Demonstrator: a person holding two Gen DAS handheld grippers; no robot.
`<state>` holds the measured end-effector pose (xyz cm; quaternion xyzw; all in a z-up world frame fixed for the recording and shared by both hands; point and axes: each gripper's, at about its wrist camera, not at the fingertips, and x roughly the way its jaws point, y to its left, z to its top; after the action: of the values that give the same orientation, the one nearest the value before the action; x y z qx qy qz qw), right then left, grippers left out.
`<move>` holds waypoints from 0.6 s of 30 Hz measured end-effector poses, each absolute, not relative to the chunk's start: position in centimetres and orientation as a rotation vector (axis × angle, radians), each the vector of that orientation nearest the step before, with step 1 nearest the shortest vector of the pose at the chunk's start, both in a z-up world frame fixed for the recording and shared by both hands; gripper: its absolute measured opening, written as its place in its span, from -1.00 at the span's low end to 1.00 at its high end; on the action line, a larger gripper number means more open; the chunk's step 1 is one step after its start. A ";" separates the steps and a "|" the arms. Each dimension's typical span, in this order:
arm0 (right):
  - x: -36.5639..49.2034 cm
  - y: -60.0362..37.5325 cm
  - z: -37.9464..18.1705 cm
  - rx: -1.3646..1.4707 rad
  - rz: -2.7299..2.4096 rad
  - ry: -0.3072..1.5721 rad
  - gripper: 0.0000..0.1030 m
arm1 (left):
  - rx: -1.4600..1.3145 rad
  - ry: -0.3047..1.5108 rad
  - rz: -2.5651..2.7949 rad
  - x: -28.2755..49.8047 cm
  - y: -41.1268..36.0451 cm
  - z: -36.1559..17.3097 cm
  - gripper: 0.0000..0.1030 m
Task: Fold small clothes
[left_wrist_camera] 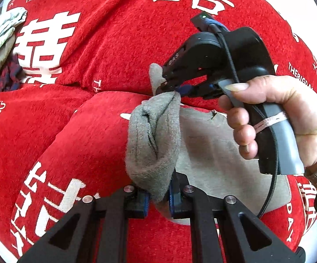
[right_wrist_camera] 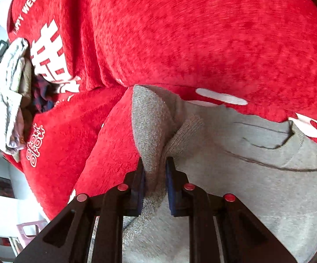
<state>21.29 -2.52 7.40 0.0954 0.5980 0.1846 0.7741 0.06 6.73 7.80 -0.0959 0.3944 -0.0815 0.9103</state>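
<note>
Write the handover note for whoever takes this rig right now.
Left tool: shut on one edge of the grey garment.
Right tool: shut on another bunched edge of it, held by the person's hand.
Garment: partly lifted, the rest lying on the red wedding-print cover.
Other clothes: heaped at the cover's far left edge.
Done: both edges gripped.
Left: make the fold, lay it flat, release. Then probably the heap.
</note>
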 end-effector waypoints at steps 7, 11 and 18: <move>20.9 -5.9 9.4 0.231 0.410 1.262 -0.64 | -0.135 0.819 -0.178 -0.1 3.6 9.6 -0.73; 20.4 -7.8 10.7 0.231 0.412 1.246 -0.64 | -0.090 0.815 -0.190 -0.4 1.5 10.4 -0.73; 19.4 -11.8 12.0 0.221 0.422 1.227 -0.65 | 0.004 0.808 -0.218 -1.4 -2.8 11.4 -0.73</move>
<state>19.41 -11.82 12.02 0.1029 0.5703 0.1961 0.7911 -1.44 -2.76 11.36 0.0020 0.3921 -0.1059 0.9138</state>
